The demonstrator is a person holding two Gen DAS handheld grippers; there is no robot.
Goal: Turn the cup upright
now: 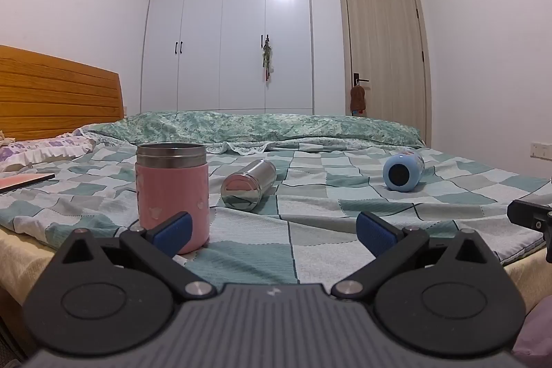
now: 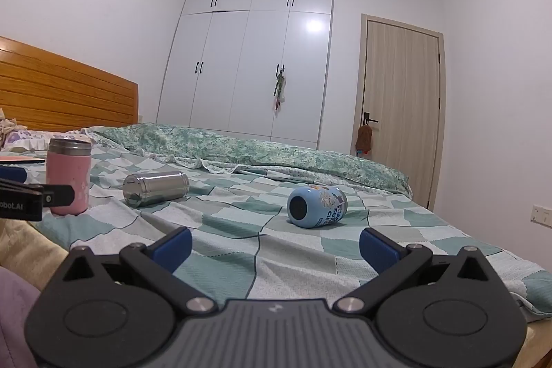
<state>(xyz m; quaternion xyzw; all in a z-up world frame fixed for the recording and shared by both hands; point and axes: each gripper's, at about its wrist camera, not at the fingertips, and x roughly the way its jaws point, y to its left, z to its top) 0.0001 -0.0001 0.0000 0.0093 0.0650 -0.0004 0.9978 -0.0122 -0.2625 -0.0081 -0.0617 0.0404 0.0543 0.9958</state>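
Observation:
A pink cup (image 1: 172, 195) with a steel rim stands upright on the checked bedsheet (image 1: 310, 206), just beyond my left finger. A steel cup (image 1: 248, 183) lies on its side in the middle. A light blue cup (image 1: 403, 172) lies on its side to the right, base toward me. My left gripper (image 1: 274, 231) is open and empty, low over the bed's near edge. In the right wrist view the pink cup (image 2: 69, 176), steel cup (image 2: 157, 188) and blue cup (image 2: 317, 206) show again. My right gripper (image 2: 276, 249) is open and empty, short of the blue cup.
A green floral quilt (image 1: 258, 126) lies folded along the bed's far side. A wooden headboard (image 1: 58, 92) and pillow (image 1: 45, 149) are at left, with a flat book (image 1: 24, 181). A white wardrobe (image 1: 227, 33) and door (image 1: 384, 54) stand behind. The left gripper's body (image 2: 20, 199) shows at the right view's left edge.

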